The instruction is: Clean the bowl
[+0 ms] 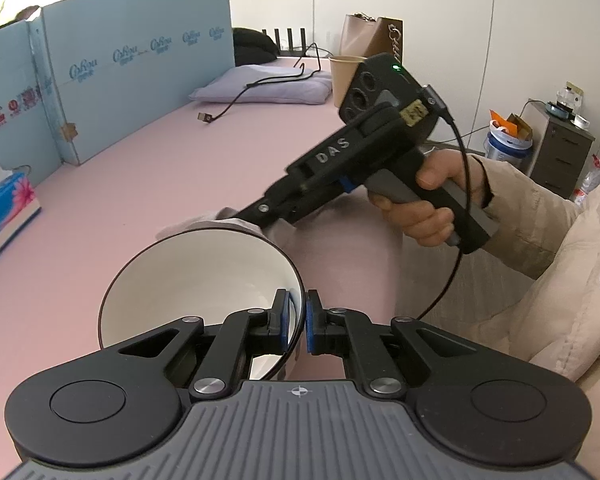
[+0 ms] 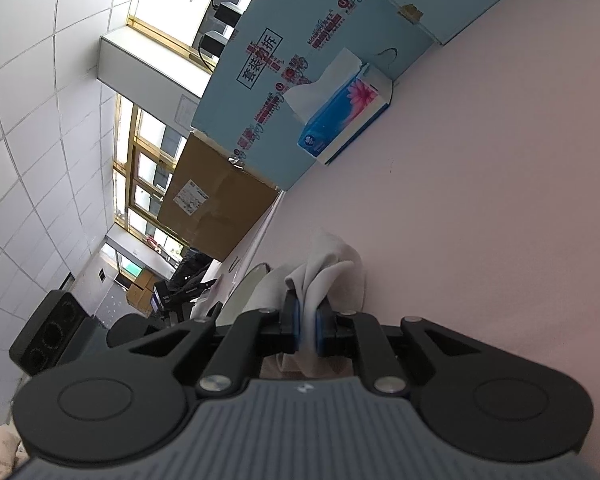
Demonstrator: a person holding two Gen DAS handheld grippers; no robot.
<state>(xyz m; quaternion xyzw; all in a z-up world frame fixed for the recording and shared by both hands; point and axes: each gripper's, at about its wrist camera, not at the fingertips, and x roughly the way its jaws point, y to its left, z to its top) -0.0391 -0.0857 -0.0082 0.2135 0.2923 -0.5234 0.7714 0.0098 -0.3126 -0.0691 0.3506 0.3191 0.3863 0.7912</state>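
Left gripper: clamped on bowl rim, bowl tilted above pink table | Right gripper: pinching white cloth beside far rim, contact apparently unclear | Risk: thin rim grip may slip under wiping force; cloth may pull free.

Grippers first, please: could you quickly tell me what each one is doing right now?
Left gripper: jaws closed on the rim of the round white ceramic bowl.
Right gripper: jaws closed on the crumpled white cloth.
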